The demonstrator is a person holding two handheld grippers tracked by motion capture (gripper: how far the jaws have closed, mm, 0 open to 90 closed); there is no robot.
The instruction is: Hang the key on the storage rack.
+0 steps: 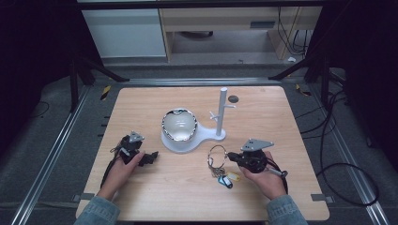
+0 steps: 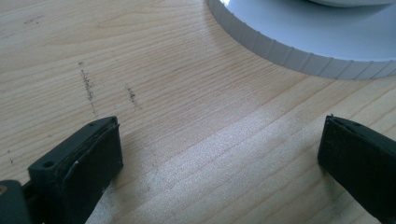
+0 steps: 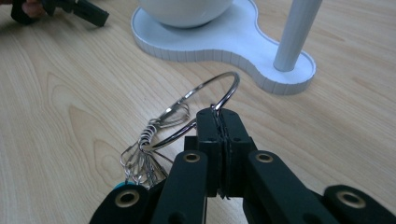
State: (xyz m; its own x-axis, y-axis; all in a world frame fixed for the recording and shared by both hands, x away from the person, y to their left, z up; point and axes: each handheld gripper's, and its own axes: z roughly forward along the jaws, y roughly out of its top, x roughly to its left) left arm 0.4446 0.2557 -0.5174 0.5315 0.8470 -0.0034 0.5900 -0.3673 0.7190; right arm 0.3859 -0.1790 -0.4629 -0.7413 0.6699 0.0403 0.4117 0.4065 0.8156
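At the near edge of the tabletop (image 1: 155, 197) two denim sleeves come in, one at each corner, with a hand on each gripper. The right gripper (image 3: 219, 122) sits near right of centre, and its fingers (image 3: 207, 140) are clenched on the wire of a large metal key ring (image 3: 201, 100). The grip is on the ring's near right arc; the rest of the loop stands up and leans away to the left of the fingers. From the ring's lower left end hangs a cluster of smaller wire loops (image 3: 142, 161), and in the high view a few keys and tags (image 1: 227, 179), one blue and one yellowish, lie on the wood just near of the ring (image 1: 217, 154) and just left of the right hand (image 1: 267, 180).

The left gripper (image 1: 151, 157) rests near left, well apart from the ring. Its fingers (image 2: 81, 163) are released and stand wide, with bare wood between them and a few dark scuff marks (image 2: 88, 86) on the grain beyond. It points right, toward the ribbed edge of a white stand base (image 2: 299, 46), which it does not touch.

Farther in, at mid-table, that white base (image 1: 180, 145) carries a shiny bowl (image 1: 179, 124) on its left lobe and an upright white post (image 1: 221, 112) with short pegs on its right lobe. The ring lies just near of the post's end of the base. A small dark round spot (image 1: 233, 99) sits on the wood beyond the post, toward the far edge.
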